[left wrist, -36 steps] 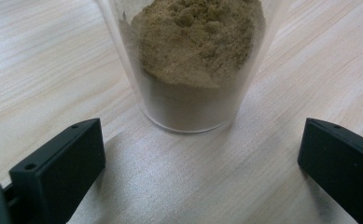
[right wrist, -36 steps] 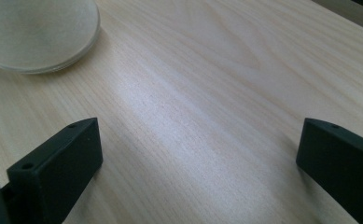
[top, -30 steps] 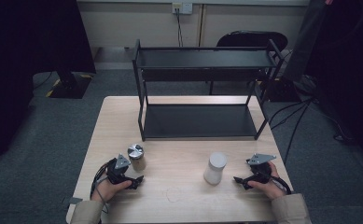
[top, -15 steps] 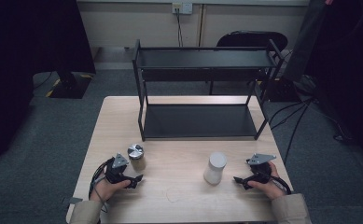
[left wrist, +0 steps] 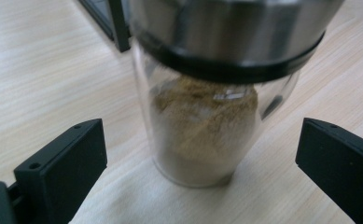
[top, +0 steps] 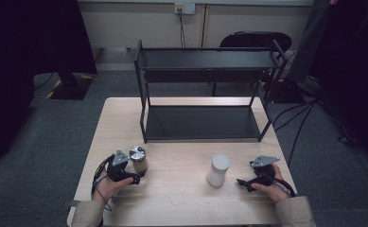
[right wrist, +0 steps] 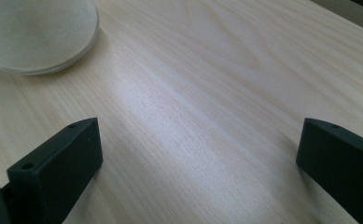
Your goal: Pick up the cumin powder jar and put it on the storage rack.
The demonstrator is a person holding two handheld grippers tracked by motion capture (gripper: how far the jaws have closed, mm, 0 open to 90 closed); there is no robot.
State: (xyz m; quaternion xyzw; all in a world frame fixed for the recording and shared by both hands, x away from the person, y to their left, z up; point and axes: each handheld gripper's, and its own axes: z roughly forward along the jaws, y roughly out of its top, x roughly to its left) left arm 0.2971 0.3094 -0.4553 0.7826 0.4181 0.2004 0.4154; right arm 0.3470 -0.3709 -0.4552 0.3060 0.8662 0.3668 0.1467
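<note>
— Jaws on our left gripper (left wrist: 202,163)?
— Spread wide, flanking the clear glass spice jar with steel lid (left wrist: 207,107), untouched.
— Right gripper (right wrist: 198,163)?
— Gaping, empty, right of the jar, near the white frosted cylinder (top: 218,170).

The jar (left wrist: 202,116) is standing on the table (top: 186,208) right in front of the left gripper (left wrist: 202,163), sitting between its two fingers (left wrist: 62,168) with a gap on each side. The cup (top: 218,170) is standing on the table ahead of the right gripper (top: 242,182) and off to the left of its fingers (right wrist: 53,172), not between them. The rack (top: 205,90) is sitting at the back of the table, far beyond both sets of fingers.
</note>
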